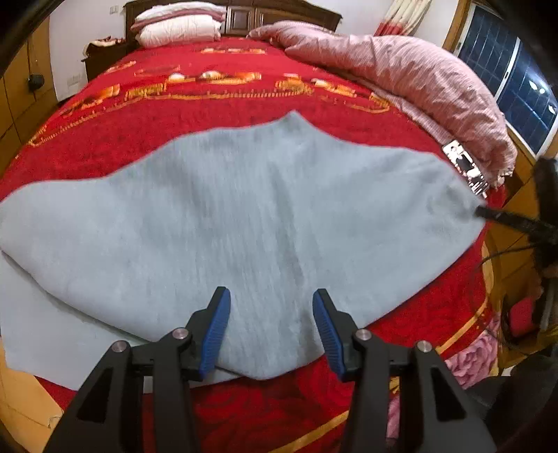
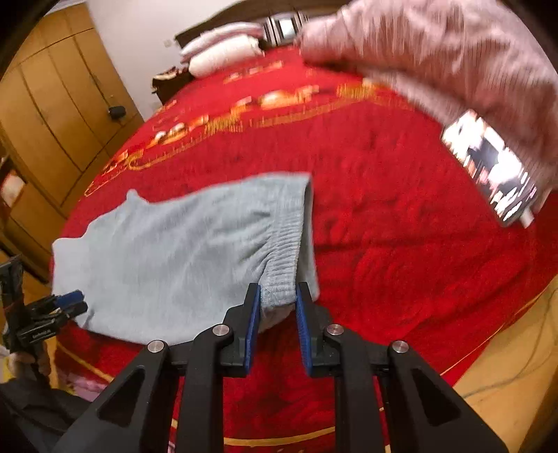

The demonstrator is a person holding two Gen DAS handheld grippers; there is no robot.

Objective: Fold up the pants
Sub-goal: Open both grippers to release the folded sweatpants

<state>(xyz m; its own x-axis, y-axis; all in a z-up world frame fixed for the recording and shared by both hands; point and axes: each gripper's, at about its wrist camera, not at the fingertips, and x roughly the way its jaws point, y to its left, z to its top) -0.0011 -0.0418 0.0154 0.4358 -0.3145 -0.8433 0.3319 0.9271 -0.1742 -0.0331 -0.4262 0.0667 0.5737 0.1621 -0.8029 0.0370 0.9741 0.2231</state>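
Note:
Grey pants (image 1: 244,216) lie spread flat across a red blanket (image 1: 216,115) on a bed. My left gripper (image 1: 271,296) is open, hovering over the near edge of the pants with cloth showing below the gap. In the right wrist view the ribbed elastic waistband (image 2: 282,251) runs down between the blue pads (image 2: 254,313), and my right gripper (image 2: 278,289) is shut on its near corner. The right gripper's tip (image 1: 488,212) shows at the pants' right end. The left gripper (image 2: 69,303) appears at the pants' far left end.
A lit phone (image 2: 495,167) lies on the blanket to the right of the pants, beside a bunched pink quilt (image 1: 401,69). Pillows (image 1: 178,24) rest at the headboard. A wooden wardrobe (image 2: 45,104) stands left of the bed, a window (image 1: 505,69) right.

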